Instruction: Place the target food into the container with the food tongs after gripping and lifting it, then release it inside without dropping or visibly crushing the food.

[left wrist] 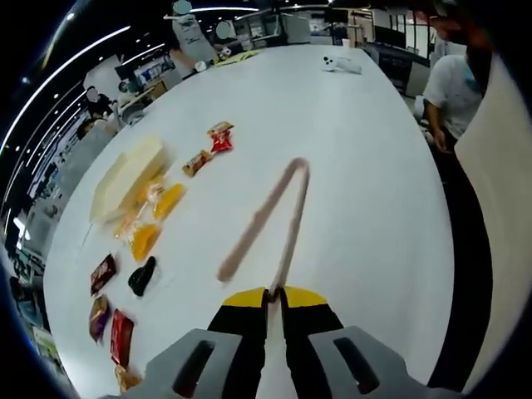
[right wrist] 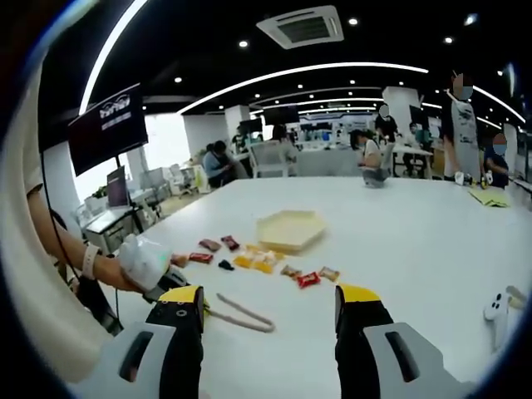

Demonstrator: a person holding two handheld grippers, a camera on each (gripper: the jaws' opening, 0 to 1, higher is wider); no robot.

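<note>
My left gripper (left wrist: 275, 293) is shut on the end of one arm of the beige food tongs (left wrist: 270, 218), which lie in a V on the white table (left wrist: 366, 166). Left of the tongs sit several wrapped snacks: orange packs (left wrist: 156, 218), a black piece (left wrist: 142, 276) and red packets (left wrist: 219, 137). The pale yellow container (left wrist: 125, 176) lies beyond the orange packs. In the right gripper view my right gripper (right wrist: 270, 309) stands open above the table, nothing between its jaws. Past it lie the tongs (right wrist: 246, 315), the snacks (right wrist: 258, 261) and the container (right wrist: 291, 229).
A gloved hand (right wrist: 146, 259) holds the left gripper at the table's left edge. A white controller (left wrist: 342, 64) lies far across the table, also at the right (right wrist: 499, 308). People sit and stand around the far edges (right wrist: 366, 154).
</note>
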